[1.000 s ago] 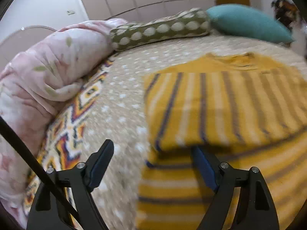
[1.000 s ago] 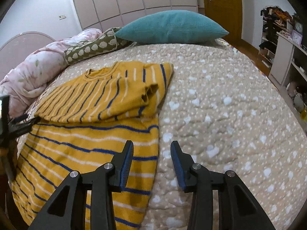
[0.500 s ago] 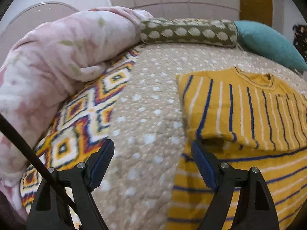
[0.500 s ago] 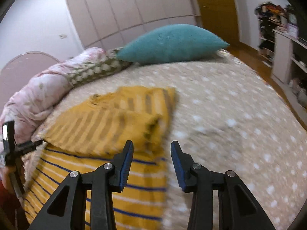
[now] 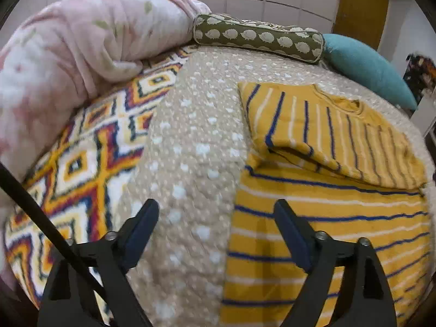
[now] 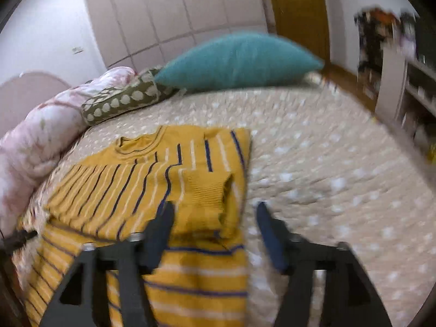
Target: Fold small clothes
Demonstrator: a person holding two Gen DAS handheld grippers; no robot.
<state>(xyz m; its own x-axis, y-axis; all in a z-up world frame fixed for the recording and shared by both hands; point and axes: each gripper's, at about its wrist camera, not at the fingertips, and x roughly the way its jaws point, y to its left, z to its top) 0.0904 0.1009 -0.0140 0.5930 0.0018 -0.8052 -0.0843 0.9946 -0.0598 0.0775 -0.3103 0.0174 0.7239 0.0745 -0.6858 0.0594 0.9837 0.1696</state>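
Pulled back and swung left since a second ago: left gripper (image 5: 216, 234) now off the sweater's left edge, jaws spread wide, nothing held, right finger (image 5: 290, 241) over the striped hem area, left finger (image 5: 141, 234) over bare bedspread (image 5: 190, 136). Right gripper (image 6: 214, 231) also widened from a narrower gap, jaws released and empty, now hanging over the folded-in sleeve cuff (image 6: 203, 190) at the sweater's right side (right view motion-blurred, exact contact not readable). Probably means the sleeve fold is finished and let go, with the next fold of the body still to do.

Yellow sweater (image 5: 327, 218) with blue and white stripes lying flat in the middle of the bedspread, collar toward the pillows, both sleeves laid across the chest, lower body still unfolded nearest the grippers. Fairly neat, slight ridge at the sleeve edge.

Further out: patterned blanket (image 5: 81, 163) and pink duvet (image 5: 68, 54) to the left, green bolster (image 5: 259, 38) and teal pillow (image 6: 237, 60) at the head.
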